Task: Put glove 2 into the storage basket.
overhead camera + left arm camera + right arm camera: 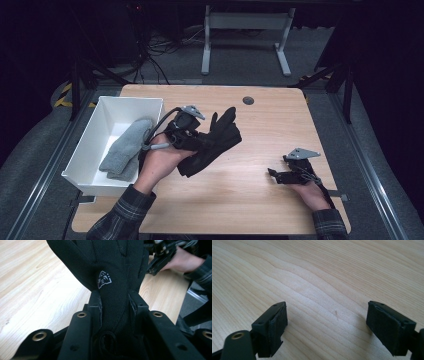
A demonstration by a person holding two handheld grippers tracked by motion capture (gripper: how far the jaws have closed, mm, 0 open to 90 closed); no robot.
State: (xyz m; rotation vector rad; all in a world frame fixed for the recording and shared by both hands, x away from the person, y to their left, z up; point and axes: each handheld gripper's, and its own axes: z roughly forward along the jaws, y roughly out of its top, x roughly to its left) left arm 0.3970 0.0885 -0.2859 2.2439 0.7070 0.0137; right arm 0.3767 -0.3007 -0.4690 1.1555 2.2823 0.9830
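- High view: the left gripper (200,141), held in the person's left hand (159,162), sits above the left-centre of the light wooden table (260,200) and pinches a black fabric glove (216,140). The glove's fingers point up and to the right, its cuff end hangs down toward the table, and it lies just right of the white rectangular plastic bin (87,145).
- High view: a grey knitted fabric piece (125,149) lies inside that bin, against its right wall. The bin stands at the table's left edge.
- High view: the right gripper (281,175) rests low over the table near its right edge, well apart from the glove, held by the right hand (311,192). Its jaws point left. Both sleeves are dark plaid.
- Left gripper view: the two black jaws are pressed onto a narrow part of the black glove (117,277), which rises between them and widens above. A small white logo (103,279) shows on the fabric just above the left jaw. Bare tabletop (37,290) lies beyond, and the other hand with its gripper (162,255) appears at the upper right.
- Right gripper view: the right gripper (327,322) has its jaws spread wide apart, with bare wood grain (324,277) between the pads (278,322) and just beneath them.
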